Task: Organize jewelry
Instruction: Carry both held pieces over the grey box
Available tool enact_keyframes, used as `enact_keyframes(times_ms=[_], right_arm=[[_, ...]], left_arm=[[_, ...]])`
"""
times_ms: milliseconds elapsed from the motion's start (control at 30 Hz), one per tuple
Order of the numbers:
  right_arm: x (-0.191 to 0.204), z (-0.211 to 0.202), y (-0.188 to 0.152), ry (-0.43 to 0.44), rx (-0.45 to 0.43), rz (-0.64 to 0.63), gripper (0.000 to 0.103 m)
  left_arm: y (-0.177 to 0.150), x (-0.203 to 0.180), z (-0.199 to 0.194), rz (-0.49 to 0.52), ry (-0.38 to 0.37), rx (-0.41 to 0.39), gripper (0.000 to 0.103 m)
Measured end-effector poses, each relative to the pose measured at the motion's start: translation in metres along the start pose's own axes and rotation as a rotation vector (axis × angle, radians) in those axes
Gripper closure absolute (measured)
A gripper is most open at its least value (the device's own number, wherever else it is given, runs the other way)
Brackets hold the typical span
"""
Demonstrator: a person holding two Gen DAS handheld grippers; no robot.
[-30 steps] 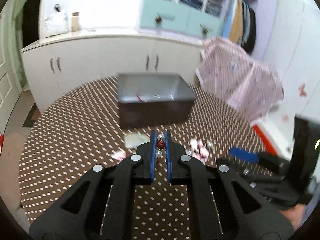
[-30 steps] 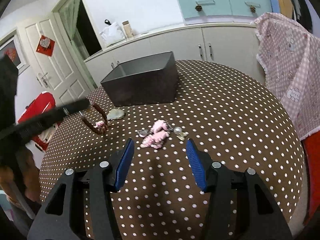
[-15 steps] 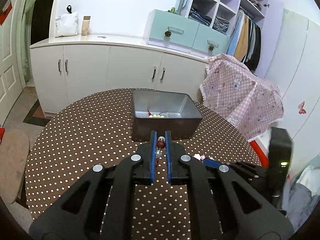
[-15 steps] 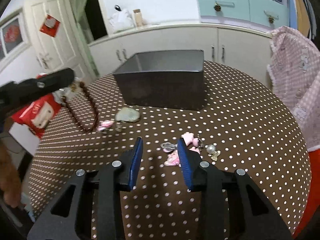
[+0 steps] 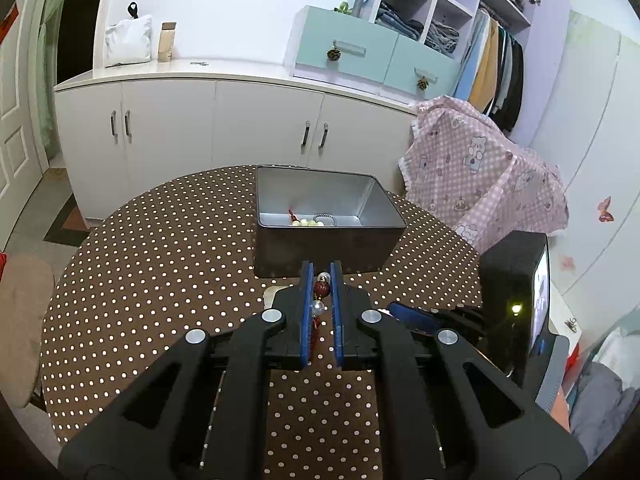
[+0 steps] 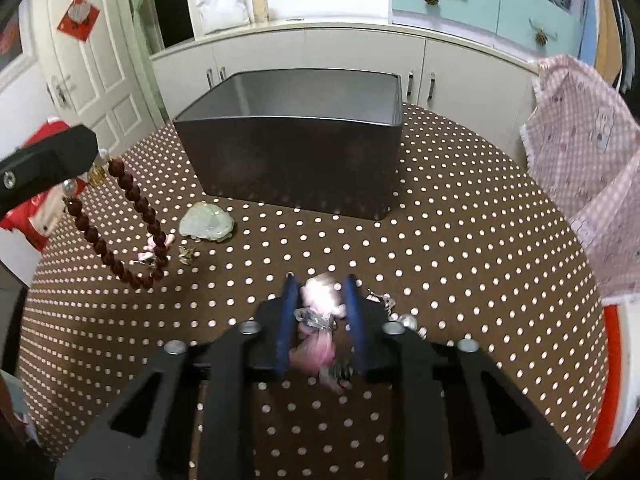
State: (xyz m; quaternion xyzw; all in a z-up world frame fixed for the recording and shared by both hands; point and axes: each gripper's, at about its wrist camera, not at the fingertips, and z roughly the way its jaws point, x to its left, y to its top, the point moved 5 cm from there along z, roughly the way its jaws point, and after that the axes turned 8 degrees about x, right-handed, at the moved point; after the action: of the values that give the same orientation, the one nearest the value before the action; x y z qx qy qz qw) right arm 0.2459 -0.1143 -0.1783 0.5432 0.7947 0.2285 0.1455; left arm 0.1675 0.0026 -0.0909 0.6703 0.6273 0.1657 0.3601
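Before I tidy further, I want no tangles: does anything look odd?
Yes: the red bead bracelet dangles in a loose loop from the left tongs, pinched only at its top beads, hanging above small trinkets on the table, outside the tin box.

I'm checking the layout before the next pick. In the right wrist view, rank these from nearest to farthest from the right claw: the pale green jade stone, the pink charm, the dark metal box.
1. pink charm: between the fingers of the right claw, on the table.
2. pale green jade stone: ahead and to the left, on the dotted tablecloth.
3. dark metal box: farthest, straight ahead, behind the stone.
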Motion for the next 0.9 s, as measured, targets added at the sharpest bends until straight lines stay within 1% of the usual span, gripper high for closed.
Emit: enact_keyframes(times_ms=[67, 100, 200, 300, 433, 533, 633, 700, 833, 900], right_arm=[[0.000, -0.001, 0.000, -0.002, -0.004, -0.013, 0.089], [0.000, -0.003, 0.000, 0.013, -0.010, -0.009, 0.089], [-0.002, -0.019, -0.001, 0.111, -0.046, 0.033, 0.089], [-0.006, -0.044, 0.007, 0.208, -0.106, 0.068, 0.089], [-0.012, -0.075, 0.029, 0.305, -0.181, 0.092, 0.089], [-0.017, -0.089, 0.044, 0.343, -0.218, 0.102, 0.089], [-0.017, -0.096, 0.058, 0.366, -0.240, 0.107, 0.089], [-0.018, -0.097, 0.070, 0.376, -0.246, 0.110, 0.089], [-0.019, -0.093, 0.088, 0.402, -0.250, 0.125, 0.089], [-0.022, -0.085, 0.096, 0.450, -0.235, 0.147, 0.089]], left_arm=[[0.001, -0.001, 0.001, 0.007, 0.002, 0.001, 0.094], [0.002, -0.002, 0.002, 0.012, 0.006, 0.001, 0.094], [0.007, -0.004, 0.001, 0.030, 0.007, -0.003, 0.094], [0.015, -0.005, 0.000, 0.032, -0.021, -0.002, 0.094], [0.034, -0.009, -0.005, 0.044, -0.048, -0.028, 0.094], [0.050, -0.013, -0.012, 0.049, -0.077, -0.061, 0.094], [0.065, -0.016, -0.016, 0.061, -0.075, -0.082, 0.094], [0.076, -0.019, -0.016, 0.072, -0.063, -0.092, 0.094], [0.091, -0.023, -0.014, 0.086, -0.063, -0.106, 0.094], [0.097, -0.023, -0.011, 0.090, -0.068, -0.108, 0.094]])
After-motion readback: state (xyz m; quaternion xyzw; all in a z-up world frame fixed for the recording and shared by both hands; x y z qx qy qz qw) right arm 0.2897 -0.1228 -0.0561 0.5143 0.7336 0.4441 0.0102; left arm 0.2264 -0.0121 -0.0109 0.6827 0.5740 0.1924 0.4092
